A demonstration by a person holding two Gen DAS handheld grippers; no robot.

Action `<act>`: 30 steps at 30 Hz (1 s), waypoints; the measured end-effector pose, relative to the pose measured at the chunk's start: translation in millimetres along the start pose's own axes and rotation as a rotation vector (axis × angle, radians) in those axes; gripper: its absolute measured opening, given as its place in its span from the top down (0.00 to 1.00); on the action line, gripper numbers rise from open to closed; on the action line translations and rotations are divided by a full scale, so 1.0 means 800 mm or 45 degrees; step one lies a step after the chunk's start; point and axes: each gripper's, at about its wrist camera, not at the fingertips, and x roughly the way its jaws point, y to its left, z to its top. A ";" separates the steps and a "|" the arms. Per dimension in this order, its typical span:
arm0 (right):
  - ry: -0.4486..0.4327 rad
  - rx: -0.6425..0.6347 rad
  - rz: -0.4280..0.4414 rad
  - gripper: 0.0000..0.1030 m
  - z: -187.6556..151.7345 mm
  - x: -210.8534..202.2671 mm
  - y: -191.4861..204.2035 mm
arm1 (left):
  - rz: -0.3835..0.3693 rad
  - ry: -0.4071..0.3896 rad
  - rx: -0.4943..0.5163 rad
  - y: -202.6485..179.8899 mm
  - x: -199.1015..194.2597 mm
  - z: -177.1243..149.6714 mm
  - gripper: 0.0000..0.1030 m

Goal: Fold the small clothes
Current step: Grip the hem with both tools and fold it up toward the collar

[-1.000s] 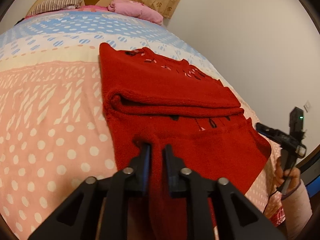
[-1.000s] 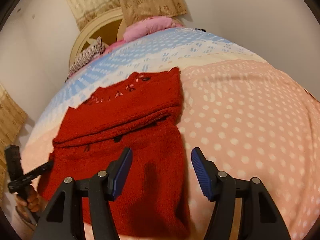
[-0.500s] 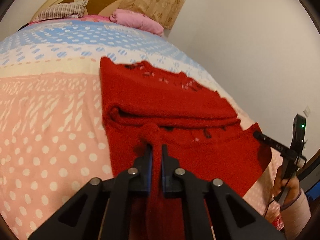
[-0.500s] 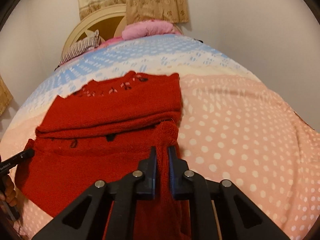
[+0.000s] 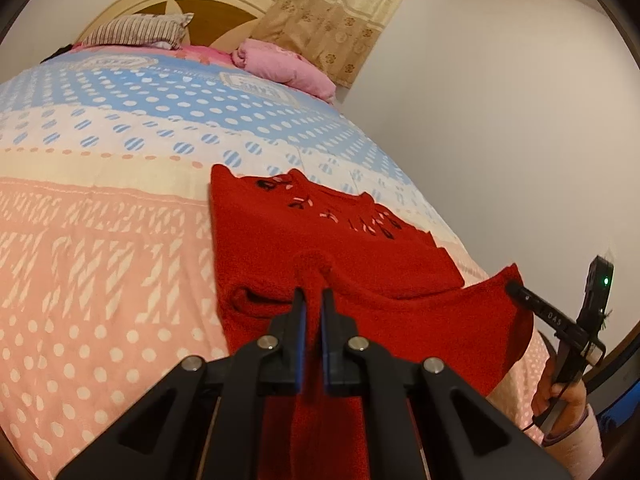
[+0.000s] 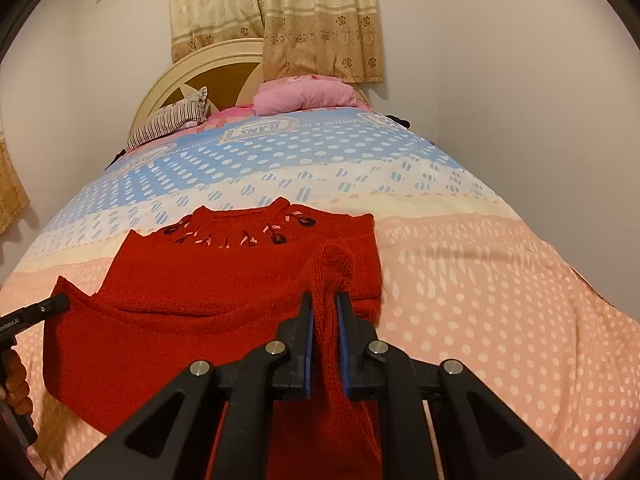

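Note:
A small red knitted sweater [image 5: 320,240] with embroidered flowers at the neckline lies on the bed, its sleeves folded across the body; it also shows in the right wrist view [image 6: 224,280]. My left gripper [image 5: 313,300] is shut on the sweater's bottom hem at one corner and holds it lifted. My right gripper [image 6: 323,304] is shut on the hem at the other corner, also lifted. The raised lower half hangs between the two grippers above the folded upper part. Each gripper shows at the edge of the other's view.
The bed [image 6: 500,300] has a pink, cream and blue dotted quilt. A striped pillow [image 6: 172,120] and a pink pillow [image 6: 304,96] lie by the headboard [image 6: 208,68]. Curtains [image 6: 280,12] hang behind. A wall runs close along one side of the bed.
My right gripper has closed on the hem. Both grippers have lifted the sweater's lower edge and carried it toward the neckline.

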 end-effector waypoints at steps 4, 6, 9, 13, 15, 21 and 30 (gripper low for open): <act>0.004 0.011 -0.014 0.90 0.006 0.008 -0.002 | 0.020 0.012 -0.010 0.008 0.013 0.006 0.94; 0.012 0.012 -0.014 0.90 0.009 0.013 -0.002 | 0.020 0.015 -0.025 0.011 0.017 0.012 0.94; 0.013 0.001 -0.016 0.90 0.019 0.022 0.000 | 0.024 0.007 -0.039 0.016 0.022 0.024 0.94; 0.000 -0.026 -0.022 0.90 0.039 0.036 0.006 | 0.046 -0.008 -0.040 0.021 0.031 0.044 0.94; 0.000 -0.033 -0.025 0.90 0.048 0.046 0.008 | 0.053 -0.013 -0.043 0.023 0.036 0.051 0.94; 0.000 -0.049 -0.035 0.91 0.079 0.084 0.013 | 0.073 -0.019 -0.058 0.033 0.057 0.076 0.95; 0.000 -0.102 -0.089 0.91 0.123 0.147 0.024 | 0.095 -0.016 -0.101 0.050 0.100 0.123 0.95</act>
